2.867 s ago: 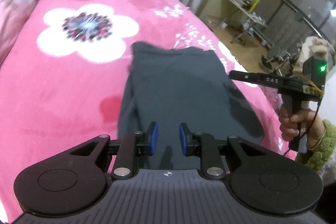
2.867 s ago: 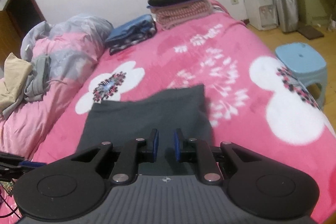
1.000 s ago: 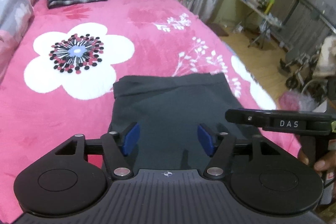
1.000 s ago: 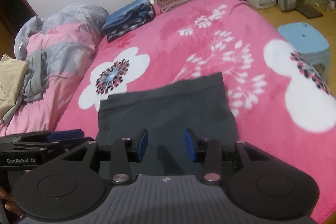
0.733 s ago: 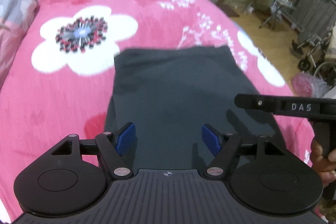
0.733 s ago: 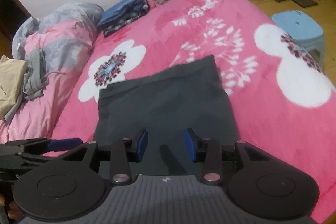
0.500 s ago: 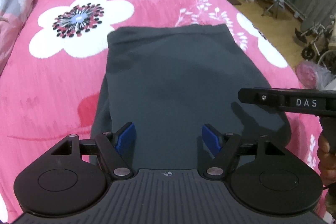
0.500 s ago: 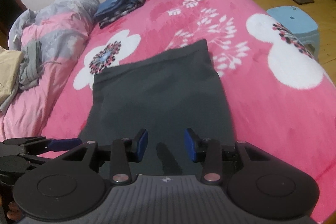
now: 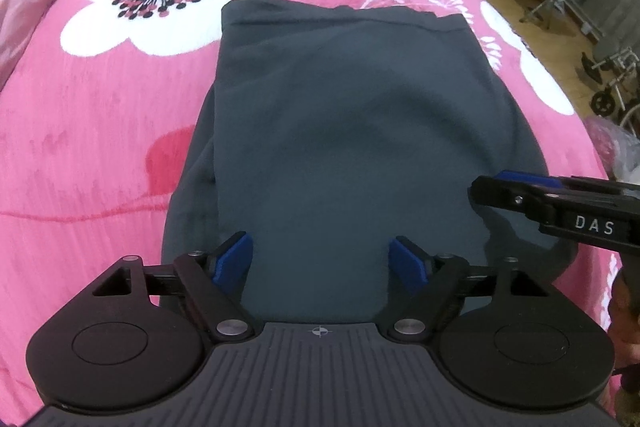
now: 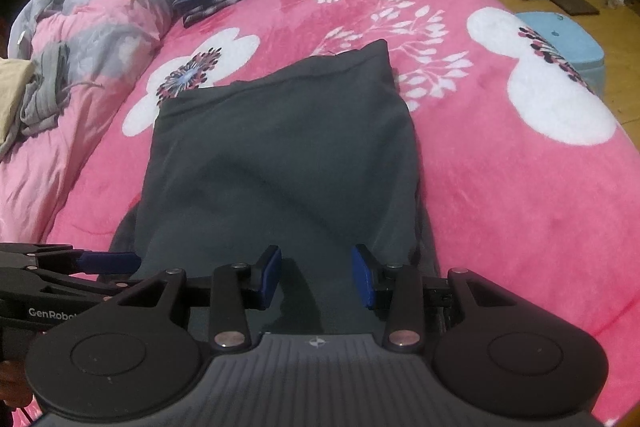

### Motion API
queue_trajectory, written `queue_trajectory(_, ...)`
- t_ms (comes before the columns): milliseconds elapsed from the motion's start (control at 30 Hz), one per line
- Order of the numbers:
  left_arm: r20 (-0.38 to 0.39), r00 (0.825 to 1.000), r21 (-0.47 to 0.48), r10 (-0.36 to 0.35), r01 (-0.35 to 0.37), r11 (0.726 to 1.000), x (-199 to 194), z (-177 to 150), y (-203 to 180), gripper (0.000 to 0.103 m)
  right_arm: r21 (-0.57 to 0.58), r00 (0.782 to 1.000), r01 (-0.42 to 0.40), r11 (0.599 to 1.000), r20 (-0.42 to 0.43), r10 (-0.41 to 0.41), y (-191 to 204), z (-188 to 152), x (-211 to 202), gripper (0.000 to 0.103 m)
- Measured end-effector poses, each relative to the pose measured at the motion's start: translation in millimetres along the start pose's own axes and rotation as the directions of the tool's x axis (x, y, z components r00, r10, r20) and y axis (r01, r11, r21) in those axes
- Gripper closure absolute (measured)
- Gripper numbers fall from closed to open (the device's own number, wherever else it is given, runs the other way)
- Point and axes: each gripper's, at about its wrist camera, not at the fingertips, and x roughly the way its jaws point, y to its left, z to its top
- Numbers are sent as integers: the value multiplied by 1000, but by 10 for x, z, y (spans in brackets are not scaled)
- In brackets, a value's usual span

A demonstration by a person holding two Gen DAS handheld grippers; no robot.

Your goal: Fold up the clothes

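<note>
Left wrist view: dark garment [image 9: 352, 131] lies part-folded on pink bed [image 9: 80, 131]; soft, limp, light, prob. sags if lifted by one point, so pinch both near corners thru all layers. Left gripper [image 9: 320, 259] wide, just been opening, empty. Right gripper [image 10: 316, 275] part-open, empty.

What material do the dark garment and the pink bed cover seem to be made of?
Dark garment: probably a soft knit or fleece, matte; it reflects nothing and lies in gentle, rounded folds. Pink bed cover: probably plush fleece, with a short fuzzy pile and a slight sheen; brushed streaks show in the nap.
</note>
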Motion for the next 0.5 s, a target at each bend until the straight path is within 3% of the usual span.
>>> queue_trajectory(100, 1, 1000, 5, 19, -19, 1000, 17, -17, -18, 17, -18, 999, -20, 1000, 30, 20, 17, -3, -103, 61)
queue_trajectory(333, -4, 999, 0, 48, -48, 999, 34, -20, -39, 13, -232, 997, -21, 973, 72, 38, 223, -183, -393, 61)
queue_trajectory(400, -1, 999, 2, 53, -53, 999, 34, -28, -50, 12, -297, 998, 5, 955, 54, 11, 297, -271, -354, 61)
queue_trajectory(500, 5, 998, 4, 59, -59, 998, 30, -42, -63, 11, -383, 995, 104, 918, 39, -96, 376, -420, -213, 61)
